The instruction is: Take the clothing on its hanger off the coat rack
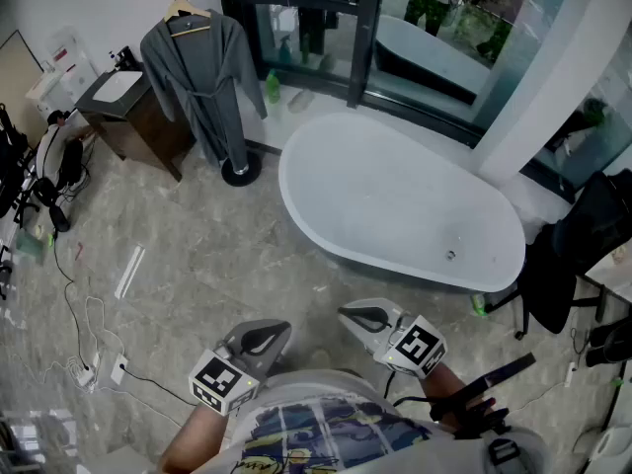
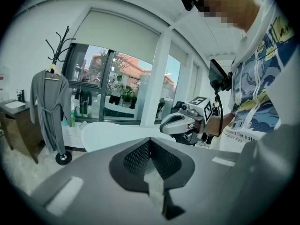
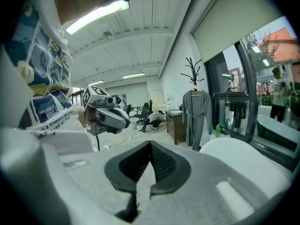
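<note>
Left gripper (image 1: 265,340) and right gripper (image 1: 363,318), held low and close to the person's torso; in each gripper view the jaws are pressed together with nothing between them. Beyond the tips lies bare stone floor, then a white bathtub (image 1: 395,200) set diagonally across the room. Past the tub's left end, well apart from both grippers, stands the coat rack (image 1: 241,171). A grey robe (image 1: 197,77) hangs from it on a wooden hanger (image 1: 186,13). The robe's long axis is upright, collar at the top and hem toward the floor; its belted front faces the person. A dark cabinet (image 1: 133,117) stands just beside the rack.
</note>
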{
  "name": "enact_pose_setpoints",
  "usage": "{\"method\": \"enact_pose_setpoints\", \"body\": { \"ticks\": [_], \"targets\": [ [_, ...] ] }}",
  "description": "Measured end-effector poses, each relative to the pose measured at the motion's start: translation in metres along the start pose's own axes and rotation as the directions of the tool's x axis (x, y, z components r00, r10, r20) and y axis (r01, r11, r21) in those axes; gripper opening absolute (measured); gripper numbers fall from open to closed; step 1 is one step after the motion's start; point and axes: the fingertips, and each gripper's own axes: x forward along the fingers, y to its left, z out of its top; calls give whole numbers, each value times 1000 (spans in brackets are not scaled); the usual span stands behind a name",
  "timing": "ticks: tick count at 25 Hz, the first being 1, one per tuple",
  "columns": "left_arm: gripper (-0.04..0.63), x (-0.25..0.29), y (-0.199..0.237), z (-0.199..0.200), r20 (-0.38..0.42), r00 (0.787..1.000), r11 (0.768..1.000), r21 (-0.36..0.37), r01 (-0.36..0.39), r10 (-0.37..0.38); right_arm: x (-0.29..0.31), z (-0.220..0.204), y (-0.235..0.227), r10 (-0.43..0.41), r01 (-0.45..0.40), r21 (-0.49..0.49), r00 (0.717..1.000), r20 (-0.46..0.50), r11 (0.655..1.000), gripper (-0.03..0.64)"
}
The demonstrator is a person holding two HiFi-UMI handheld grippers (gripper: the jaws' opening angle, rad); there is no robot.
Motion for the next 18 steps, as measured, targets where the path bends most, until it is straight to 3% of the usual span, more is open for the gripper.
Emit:
{"method": "enact_pose_setpoints", "body": {
  "ticks": [9,18],
  "targets": [
    [3,-6,25,7,17,999,999,-30,-41,42,26,-5,-12,46,-47,-7,998,-52,999,2],
    [3,-12,138,27,85,994,997,-41,-69,72,113,33,-62,50,-50,20,999,-18,999,3]
  ]
}}
